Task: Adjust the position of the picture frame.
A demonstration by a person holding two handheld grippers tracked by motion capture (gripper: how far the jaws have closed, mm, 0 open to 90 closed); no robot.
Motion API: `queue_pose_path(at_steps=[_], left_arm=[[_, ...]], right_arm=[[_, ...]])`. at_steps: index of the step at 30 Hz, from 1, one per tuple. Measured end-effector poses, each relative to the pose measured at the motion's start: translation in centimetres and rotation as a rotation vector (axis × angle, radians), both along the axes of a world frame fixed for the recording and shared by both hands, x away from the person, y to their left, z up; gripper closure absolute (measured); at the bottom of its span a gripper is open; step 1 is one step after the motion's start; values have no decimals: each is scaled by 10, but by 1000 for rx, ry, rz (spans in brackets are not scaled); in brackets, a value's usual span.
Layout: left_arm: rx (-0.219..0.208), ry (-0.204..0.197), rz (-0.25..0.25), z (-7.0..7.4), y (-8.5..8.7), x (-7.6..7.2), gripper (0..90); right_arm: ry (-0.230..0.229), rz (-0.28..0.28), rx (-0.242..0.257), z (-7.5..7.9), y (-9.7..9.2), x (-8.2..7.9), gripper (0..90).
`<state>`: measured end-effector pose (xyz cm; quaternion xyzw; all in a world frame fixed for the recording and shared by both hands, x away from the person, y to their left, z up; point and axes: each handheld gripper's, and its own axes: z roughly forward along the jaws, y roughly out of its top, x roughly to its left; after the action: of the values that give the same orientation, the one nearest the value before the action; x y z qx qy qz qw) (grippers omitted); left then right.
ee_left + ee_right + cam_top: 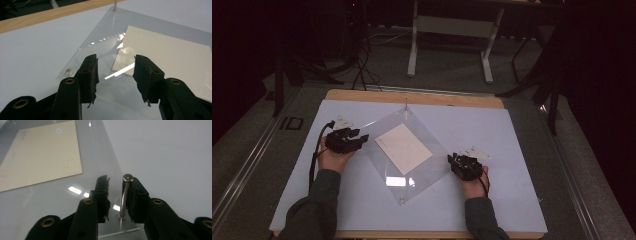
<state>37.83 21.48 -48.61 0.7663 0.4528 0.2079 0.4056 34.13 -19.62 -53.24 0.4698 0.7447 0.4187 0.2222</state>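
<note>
Clear acrylic sheet (pixel 409 150) is lying diamond-wise on the white counter (pixel 492 130), covering a cream paper (pixel 403 148). The right tool (pixel 119 195) is straddling its corner pin (pixel 124 196), not clamped; the left tool (pixel 116 75) is hovering open over the opposite corner.

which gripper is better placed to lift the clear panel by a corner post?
Right, probably. The right gripper already straddles the metal post at its corner of the clear panel, one pad against the post, a gap on the other side. The left gripper hangs open above the panel with nothing between its jaws.
</note>
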Motion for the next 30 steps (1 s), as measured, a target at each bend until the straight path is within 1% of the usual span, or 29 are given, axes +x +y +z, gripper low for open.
queue_pose_path(at_steps=[3,7,12,15,17,21,26,27,30], left_arm=[[-11,4,-11,0,-7,10,543],[-4,5,-17,2,-15,20,541],[-3,11,-25,1,-24,30,543],[-5,10,-30,0,-31,37,543],[-13,13,-37,-1,-35,43,542],[-8,17,-46,-3,-45,54,541],[-1,34,-51,-5,-55,64,528],[4,24,-52,-5,-57,65,527],[6,15,-53,-5,-62,71,518]], right_arm=[[-1,-8,0,-1,-1,0,779],[3,-14,10,-2,-4,1,823],[-3,-2,-4,-1,-4,1,836],[-10,5,-23,-1,-4,0,842],[-11,8,-25,-1,-4,0,843],[-12,13,-27,-1,-4,1,844],[-12,19,-35,0,-4,1,847],[-12,22,-36,0,-5,1,848],[-11,29,-39,0,-5,1,849]])
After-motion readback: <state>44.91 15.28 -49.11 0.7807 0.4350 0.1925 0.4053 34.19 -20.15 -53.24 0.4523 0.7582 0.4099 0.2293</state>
